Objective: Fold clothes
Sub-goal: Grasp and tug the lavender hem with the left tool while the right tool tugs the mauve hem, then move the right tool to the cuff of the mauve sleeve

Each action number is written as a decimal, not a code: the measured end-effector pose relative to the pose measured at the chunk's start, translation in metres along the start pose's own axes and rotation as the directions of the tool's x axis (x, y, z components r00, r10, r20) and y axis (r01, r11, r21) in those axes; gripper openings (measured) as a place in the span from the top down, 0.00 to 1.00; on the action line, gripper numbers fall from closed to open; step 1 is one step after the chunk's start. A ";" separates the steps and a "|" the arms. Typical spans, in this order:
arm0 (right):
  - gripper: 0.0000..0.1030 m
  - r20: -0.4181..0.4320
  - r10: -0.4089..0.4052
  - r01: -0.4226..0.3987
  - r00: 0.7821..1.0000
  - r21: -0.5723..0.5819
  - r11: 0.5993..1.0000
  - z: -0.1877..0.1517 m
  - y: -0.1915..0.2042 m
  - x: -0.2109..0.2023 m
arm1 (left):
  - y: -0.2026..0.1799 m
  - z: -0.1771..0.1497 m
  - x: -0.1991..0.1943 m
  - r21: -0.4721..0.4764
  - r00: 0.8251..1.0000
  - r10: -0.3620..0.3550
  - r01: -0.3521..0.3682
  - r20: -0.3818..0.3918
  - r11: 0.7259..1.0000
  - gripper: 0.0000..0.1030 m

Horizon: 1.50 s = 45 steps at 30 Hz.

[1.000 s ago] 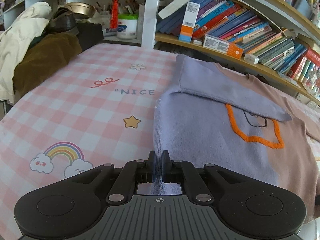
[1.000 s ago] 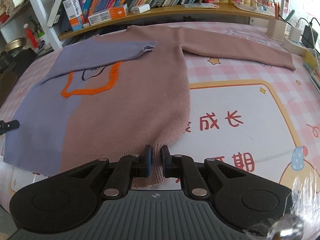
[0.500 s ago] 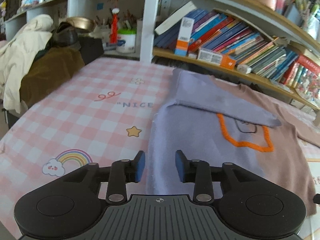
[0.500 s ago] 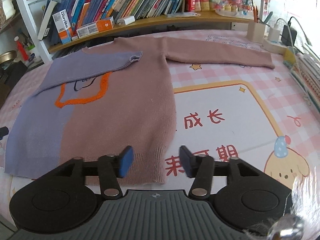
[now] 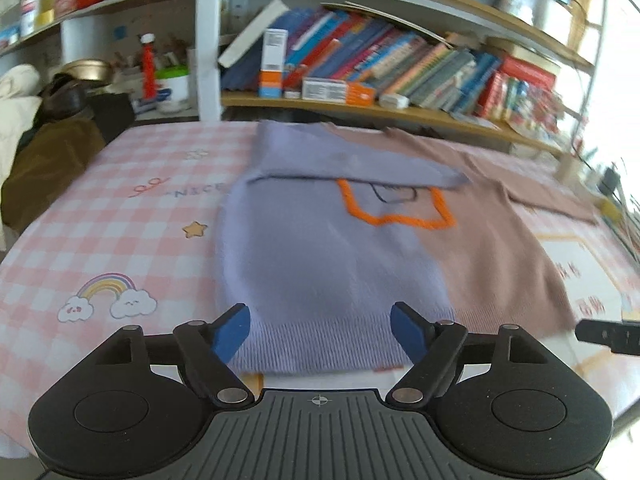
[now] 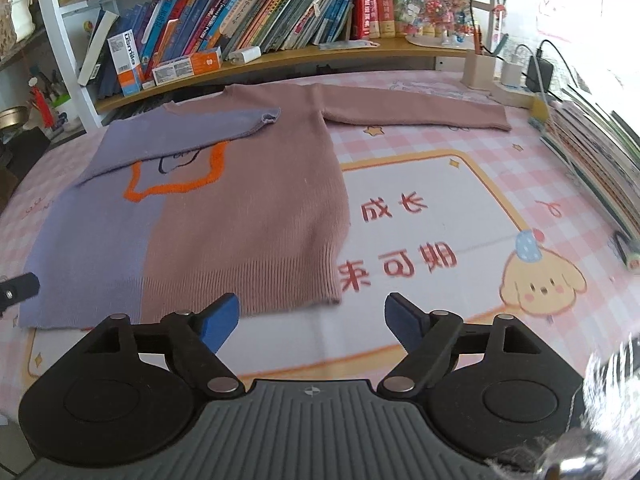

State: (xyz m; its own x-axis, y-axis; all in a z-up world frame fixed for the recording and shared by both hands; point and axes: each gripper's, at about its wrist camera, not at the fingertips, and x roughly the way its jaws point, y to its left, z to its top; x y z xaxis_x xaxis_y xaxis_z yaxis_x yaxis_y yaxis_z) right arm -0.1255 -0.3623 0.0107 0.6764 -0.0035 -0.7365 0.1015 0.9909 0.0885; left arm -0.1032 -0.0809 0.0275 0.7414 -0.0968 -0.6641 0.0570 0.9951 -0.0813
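Note:
A knit sweater (image 6: 224, 216), half lilac and half dusty pink with an orange outline on the chest, lies flat on the pink checked table cover. Its lilac sleeve (image 6: 208, 130) is folded across the chest; the pink sleeve (image 6: 416, 110) stretches out to the right. My left gripper (image 5: 320, 330) is open and empty, hovering over the lilac hem (image 5: 320, 344). My right gripper (image 6: 312, 318) is open and empty, just in front of the pink hem (image 6: 260, 284). The sweater also shows in the left wrist view (image 5: 360, 248).
Bookshelves (image 6: 256, 20) packed with books run along the table's far edge. A pile of clothes and a bag (image 5: 48, 136) sits at the far left. Stacked books (image 6: 592, 152) and chargers (image 6: 516, 76) line the right side. The other gripper's tip (image 5: 608, 336) shows at the right.
Both grippers have let go of the sweater's hem, opened wide, and pulled back and up. The sweater now lies flat on the table.

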 end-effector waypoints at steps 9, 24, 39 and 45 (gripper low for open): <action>0.18 0.003 -0.075 0.075 0.997 0.032 0.997 -0.020 -0.005 -0.022 | 0.000 -0.005 0.001 -0.016 0.999 -0.042 0.042 -0.009 0.999 0.17; 0.16 0.036 -0.133 0.130 0.990 0.079 0.988 -0.002 -0.042 -0.020 | -0.028 0.009 0.023 -0.025 0.998 -0.060 0.060 0.000 0.998 0.14; 0.16 0.055 -0.040 0.034 0.998 0.099 0.994 0.071 -0.142 0.030 | -0.126 0.030 0.055 -0.039 0.997 0.083 -0.083 0.004 0.996 0.14; 0.16 0.022 0.026 -0.028 0.999 0.090 0.996 0.101 -0.186 0.058 | -0.173 0.025 0.065 -0.019 0.991 0.134 -0.134 -0.025 0.991 0.14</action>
State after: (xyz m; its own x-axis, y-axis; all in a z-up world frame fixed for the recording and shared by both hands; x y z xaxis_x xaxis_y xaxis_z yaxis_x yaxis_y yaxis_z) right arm -0.0309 -0.5600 0.0191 0.6950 0.0194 -0.7187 0.1480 0.9744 0.1695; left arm -0.0482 -0.2591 0.0169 0.7256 0.0364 -0.6872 -0.0553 0.9985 -0.0054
